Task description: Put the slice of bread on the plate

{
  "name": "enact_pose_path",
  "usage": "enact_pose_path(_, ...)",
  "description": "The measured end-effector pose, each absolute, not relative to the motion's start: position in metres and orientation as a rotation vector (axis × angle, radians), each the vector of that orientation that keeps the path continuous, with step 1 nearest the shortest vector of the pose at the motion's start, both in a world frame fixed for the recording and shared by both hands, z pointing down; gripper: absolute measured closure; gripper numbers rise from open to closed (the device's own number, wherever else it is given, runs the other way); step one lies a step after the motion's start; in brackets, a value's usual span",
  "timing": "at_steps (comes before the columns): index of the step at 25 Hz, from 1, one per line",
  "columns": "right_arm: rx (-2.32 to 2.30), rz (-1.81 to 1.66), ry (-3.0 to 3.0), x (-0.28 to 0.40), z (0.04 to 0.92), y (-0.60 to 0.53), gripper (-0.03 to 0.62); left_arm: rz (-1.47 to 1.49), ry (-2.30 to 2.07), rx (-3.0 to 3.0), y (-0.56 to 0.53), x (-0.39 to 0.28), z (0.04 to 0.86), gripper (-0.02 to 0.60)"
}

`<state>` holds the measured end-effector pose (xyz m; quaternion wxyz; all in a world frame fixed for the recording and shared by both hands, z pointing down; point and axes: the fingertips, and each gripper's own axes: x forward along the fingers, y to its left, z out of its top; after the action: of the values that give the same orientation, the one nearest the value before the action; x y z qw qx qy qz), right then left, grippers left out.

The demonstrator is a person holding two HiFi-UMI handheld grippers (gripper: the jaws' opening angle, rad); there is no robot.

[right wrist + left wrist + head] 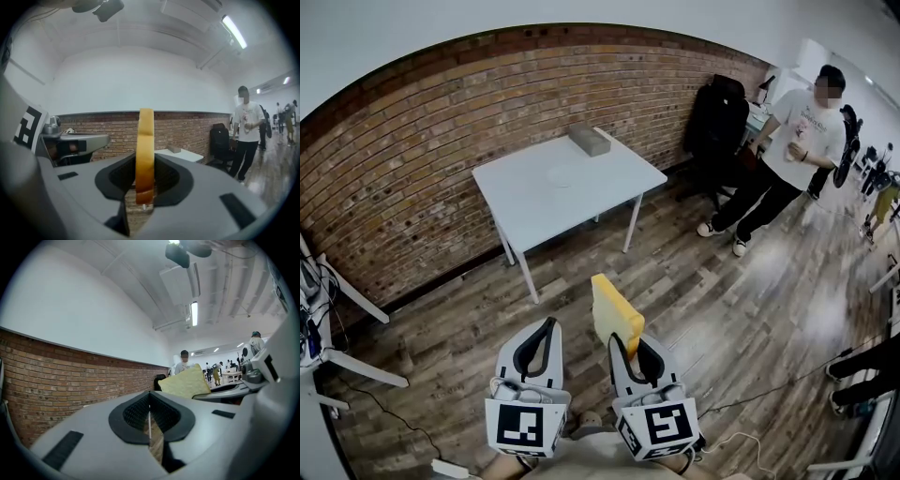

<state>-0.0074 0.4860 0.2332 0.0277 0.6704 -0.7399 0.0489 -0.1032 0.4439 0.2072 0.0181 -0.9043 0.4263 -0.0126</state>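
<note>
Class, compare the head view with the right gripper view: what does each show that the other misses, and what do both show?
Only the head view: the plate on the white table, and the broad face of the slice of bread. Only the right gripper view: the ceiling strip light, and the slice edge-on, pinched in the right gripper. Both: the slice, the table, the brick wall and the person in white.

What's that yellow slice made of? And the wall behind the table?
The slice of bread looks soft and spongy with a matte yellow face and a browner crust edge; whether it is real bread or a foam copy, I can't tell. The wall looks like rough red-brown brick, with pale mortar lines between the rows.
</note>
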Motion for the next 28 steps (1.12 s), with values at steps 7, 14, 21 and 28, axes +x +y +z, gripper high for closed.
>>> enact_pose_path(7,2.041,0.107,-2.301,0.016,0.233,0.475,0.500,-0.041,1.386,-2.769,0.430,-0.092,0.208,0.572)
enact_pose_path(14,2.007,0.144,-2.326,0.022,0.244,0.464,0.500,-0.068,1.483,-2.728,0.420,-0.101,0.214,0.572)
enact_pose_path(21,1.986,0.121,-2.322,0.026,0.245,0.443,0.500,-0.057,1.532,-2.720,0.395,-0.106,0.219,0.572)
enact_pose_path(28,2.009,0.087,-2.281,0.036,0.246,0.395,0.500,-0.029,1.517,-2.743,0.342,-0.101,0.226,0.572)
